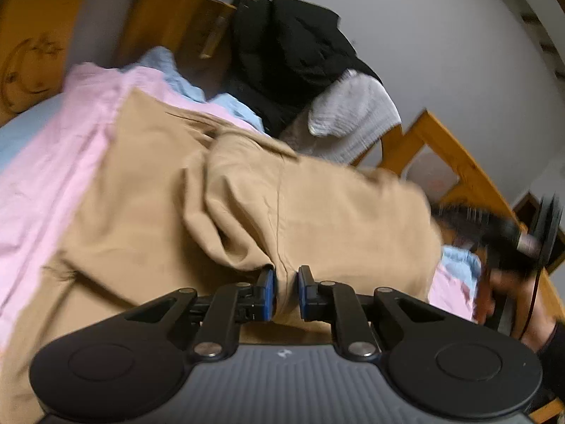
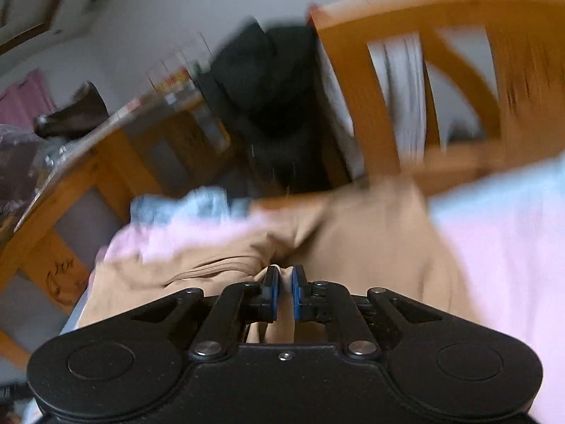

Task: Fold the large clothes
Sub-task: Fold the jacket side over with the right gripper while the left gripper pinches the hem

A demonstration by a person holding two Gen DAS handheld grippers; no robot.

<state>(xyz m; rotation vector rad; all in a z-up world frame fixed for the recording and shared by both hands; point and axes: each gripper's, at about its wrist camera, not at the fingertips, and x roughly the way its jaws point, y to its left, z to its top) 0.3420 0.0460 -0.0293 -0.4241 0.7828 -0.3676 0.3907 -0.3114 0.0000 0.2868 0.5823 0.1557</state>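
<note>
Gripping tan garment (image 1: 247,212), spread on pink sheet (image 1: 53,162) of bed: left tongs (image 1: 285,293) and right tongs (image 2: 285,293) each clamped on a bunched edge, probably to carry a fold across.

The tan garment (image 1: 247,205), large and creased, lies partly folded over itself across the pink sheet (image 1: 42,183) on the bed, one fold bunched toward its near edge.

2 wrist views, close over the tan garment (image 1: 282,212), both facing the wooden bedframe (image 2: 370,113).
</note>
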